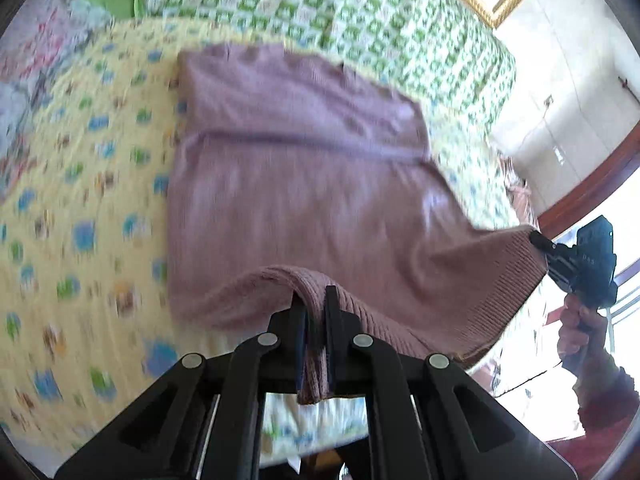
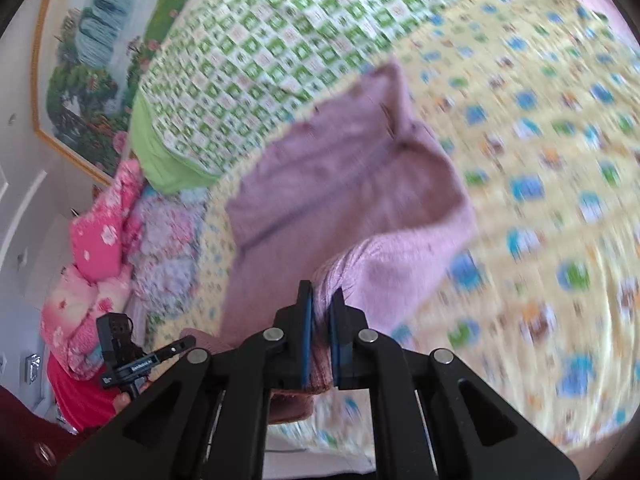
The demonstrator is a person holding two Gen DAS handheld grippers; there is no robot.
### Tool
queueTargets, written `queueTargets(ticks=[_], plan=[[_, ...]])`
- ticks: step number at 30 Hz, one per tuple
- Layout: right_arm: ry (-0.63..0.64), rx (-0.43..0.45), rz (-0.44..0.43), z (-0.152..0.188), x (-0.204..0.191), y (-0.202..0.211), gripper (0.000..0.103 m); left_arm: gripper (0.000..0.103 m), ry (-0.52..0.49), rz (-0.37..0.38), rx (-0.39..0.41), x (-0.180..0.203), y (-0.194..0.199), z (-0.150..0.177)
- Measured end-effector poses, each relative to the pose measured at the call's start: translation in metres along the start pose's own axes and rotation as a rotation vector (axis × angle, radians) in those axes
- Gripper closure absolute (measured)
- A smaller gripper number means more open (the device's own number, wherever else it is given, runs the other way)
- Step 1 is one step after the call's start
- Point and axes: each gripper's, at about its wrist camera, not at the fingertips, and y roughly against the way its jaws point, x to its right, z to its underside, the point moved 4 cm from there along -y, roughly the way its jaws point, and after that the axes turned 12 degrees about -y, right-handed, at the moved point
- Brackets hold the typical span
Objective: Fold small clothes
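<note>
Sweater | left view: left gripper jaws nearly closed, pinching ribbed hem between them; body lies flat ahead on yellow sheet; right gripper clamps far corner | right view: right gripper jaws nearly closed on hem; both corners lifted, likely to fold hem forward toward collar.

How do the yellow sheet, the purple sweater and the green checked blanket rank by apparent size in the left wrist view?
1. Yellow sheet and purple sweater: they fill similar areas, so I will not rank them; the sweater also lies nearer the camera.
2. Green checked blanket: smallest here, but farther away and cut off by the edge.
</note>
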Motion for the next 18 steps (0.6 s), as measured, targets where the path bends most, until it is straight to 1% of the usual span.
queueTargets(ticks=[3, 6, 9, 14, 18], plan=[[0.011, 0.038, -0.037, -0.036, -0.017, -0.017, 0.095, 0.097, -0.001, -0.02, 0.047, -0.013, -0.004, -0.037], [0.028, 0.06, -0.048, -0.069, -0.029, -0.034, 0.095, 0.097, 0.02, -0.04, 0.083, -0.028, -0.013, -0.074], [0.028, 0.073, -0.053, -0.106, -0.036, -0.062, 0.095, 0.097, 0.04, -0.076, 0.121, -0.048, -0.023, -0.115], [0.008, 0.066, -0.046, -0.156, -0.035, -0.11, 0.095, 0.097, 0.094, -0.115, 0.145, -0.087, -0.048, -0.17], [-0.015, 0.058, -0.032, -0.193, -0.033, -0.152, 0.095, 0.097, 0.116, -0.145, 0.146, -0.118, -0.074, -0.206]])
